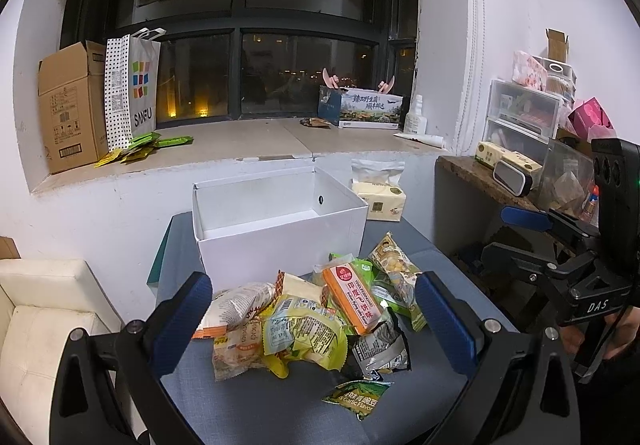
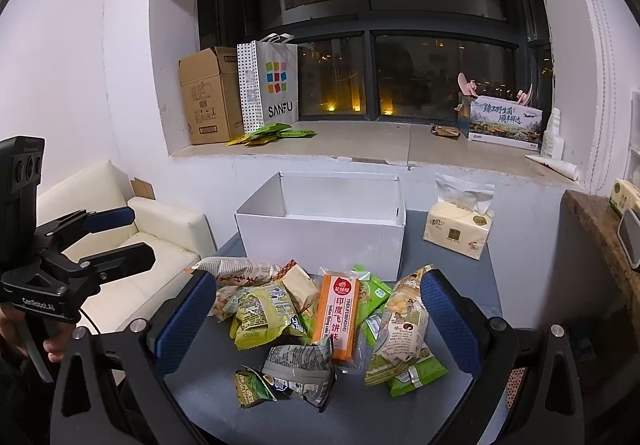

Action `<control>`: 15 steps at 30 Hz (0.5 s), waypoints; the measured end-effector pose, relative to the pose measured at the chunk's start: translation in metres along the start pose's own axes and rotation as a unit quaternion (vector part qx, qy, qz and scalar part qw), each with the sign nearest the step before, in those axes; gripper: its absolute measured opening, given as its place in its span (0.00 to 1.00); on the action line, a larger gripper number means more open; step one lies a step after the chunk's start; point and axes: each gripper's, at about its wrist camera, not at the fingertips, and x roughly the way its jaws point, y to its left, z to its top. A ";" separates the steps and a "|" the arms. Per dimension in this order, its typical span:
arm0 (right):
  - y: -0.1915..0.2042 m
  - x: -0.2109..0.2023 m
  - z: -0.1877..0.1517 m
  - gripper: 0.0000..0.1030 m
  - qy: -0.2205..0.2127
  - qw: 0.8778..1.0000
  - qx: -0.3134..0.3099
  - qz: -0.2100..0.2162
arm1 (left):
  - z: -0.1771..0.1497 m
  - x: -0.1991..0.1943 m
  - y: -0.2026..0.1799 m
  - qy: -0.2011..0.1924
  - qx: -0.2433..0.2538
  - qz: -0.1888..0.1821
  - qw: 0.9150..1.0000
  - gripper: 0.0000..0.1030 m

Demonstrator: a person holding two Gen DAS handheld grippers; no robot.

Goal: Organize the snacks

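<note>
A heap of snack packets (image 1: 312,321) lies on the grey table (image 1: 256,409), in front of an open white box (image 1: 280,221) that holds nothing. An orange packet (image 1: 350,293) lies on top of the heap, and a small green garlic pea packet (image 1: 356,399) lies nearest. My left gripper (image 1: 314,323) is open, its blue pads either side of the heap, above it. In the right wrist view the same heap (image 2: 320,321), orange packet (image 2: 338,315) and box (image 2: 324,229) show. My right gripper (image 2: 318,319) is open and holds nothing, hovering over the heap.
A tissue pack (image 2: 460,229) stands right of the box. A cream sofa (image 2: 132,245) is at the left. The window sill (image 1: 248,141) holds a cardboard box (image 1: 70,105), a paper bag (image 1: 132,85) and green sachets. A cluttered side shelf (image 1: 520,149) stands at the right.
</note>
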 end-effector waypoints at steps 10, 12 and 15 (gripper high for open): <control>-0.001 0.001 -0.002 1.00 0.006 1.000 -0.001 -0.002 | -0.002 -0.001 0.000 0.001 0.000 0.000 1.000 1.00; -0.001 0.001 -0.002 1.00 0.006 1.000 0.000 -0.002 | -0.001 -0.001 0.000 0.001 0.000 0.000 1.000 1.00; -0.002 0.001 -0.002 1.00 0.007 1.000 0.000 -0.005 | -0.001 -0.001 -0.001 0.001 0.001 -0.001 1.000 1.00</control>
